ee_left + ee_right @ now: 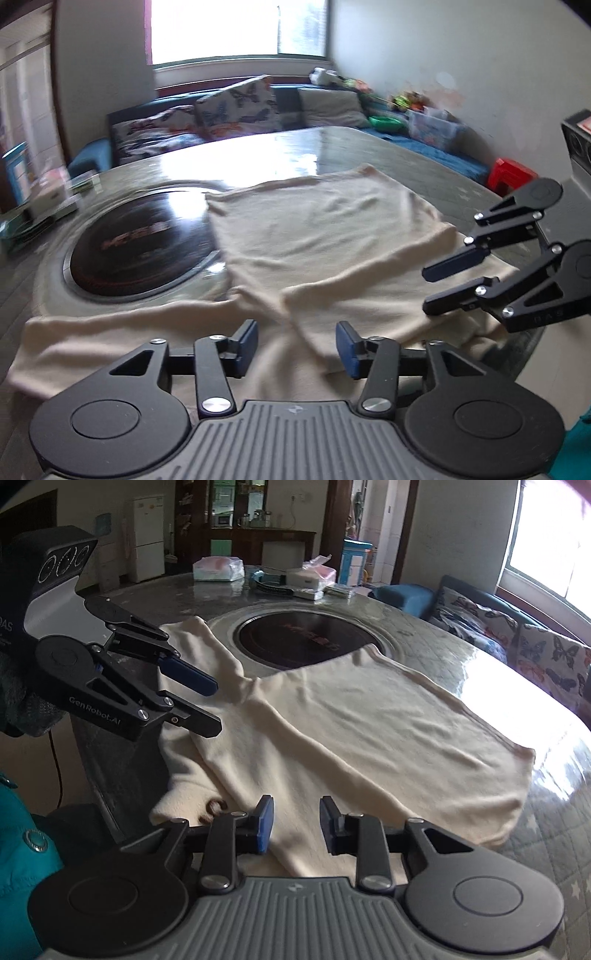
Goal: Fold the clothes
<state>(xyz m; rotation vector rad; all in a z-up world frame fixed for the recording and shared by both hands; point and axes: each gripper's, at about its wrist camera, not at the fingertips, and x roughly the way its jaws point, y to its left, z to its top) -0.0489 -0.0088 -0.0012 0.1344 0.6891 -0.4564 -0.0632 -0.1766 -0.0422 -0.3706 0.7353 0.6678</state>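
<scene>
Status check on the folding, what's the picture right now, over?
Left claw open, empty. Right claw open, empty. Cream garment flat on table, partly over the round black cooktop. Nothing blocking.

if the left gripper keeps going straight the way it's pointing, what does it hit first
Most likely the cream garment on the table: the left gripper angles down with open, empty jaws, and folded cloth lies straight ahead. Exact depth is unclear.

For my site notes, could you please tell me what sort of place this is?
Likely a home living-dining room: a round glass-topped dining table with an inset black hotplate, a blue sofa with butterfly-print cushions, and a white fridge.
</scene>
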